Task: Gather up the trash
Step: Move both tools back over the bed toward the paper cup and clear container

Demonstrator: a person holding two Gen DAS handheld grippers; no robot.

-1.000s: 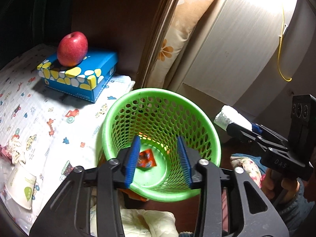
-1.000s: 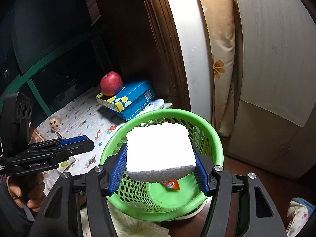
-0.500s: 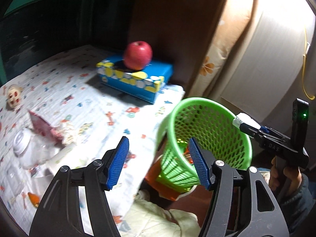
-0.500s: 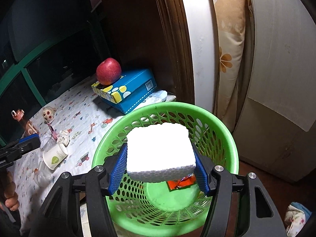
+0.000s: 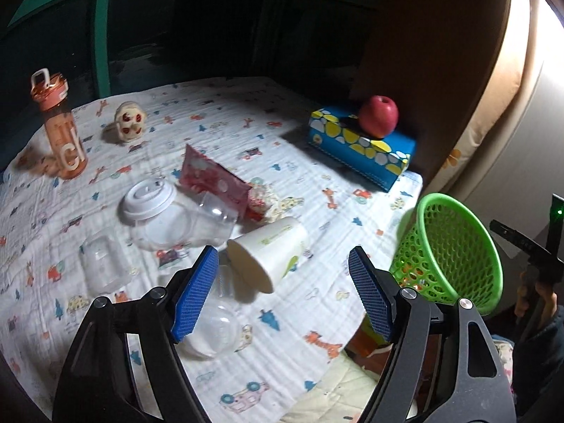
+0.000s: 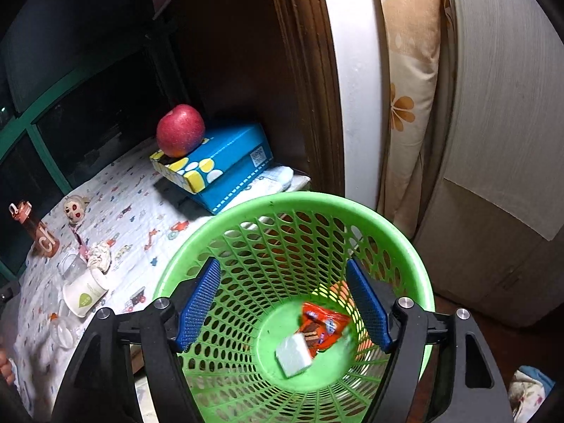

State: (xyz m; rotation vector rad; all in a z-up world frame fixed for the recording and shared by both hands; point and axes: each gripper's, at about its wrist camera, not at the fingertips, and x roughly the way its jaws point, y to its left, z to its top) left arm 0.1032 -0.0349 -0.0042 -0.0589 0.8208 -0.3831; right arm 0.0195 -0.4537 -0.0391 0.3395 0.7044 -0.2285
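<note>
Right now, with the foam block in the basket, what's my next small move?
Probably ease the left gripper forward and down onto the tipped paper cup. It lies just ahead, and the opening jaws are empty. The right gripper has nothing between its pads, above the green basket.

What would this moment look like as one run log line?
left gripper: opening, empty, over paper cup | right gripper: opening, empty, above green basket | foam block: in basket

a home bedroom — cartoon-print bedsheet (image 5: 282, 134), floral pillow (image 6: 405, 105), wardrobe (image 6: 511, 123) — dark window (image 5: 211, 24)
</note>
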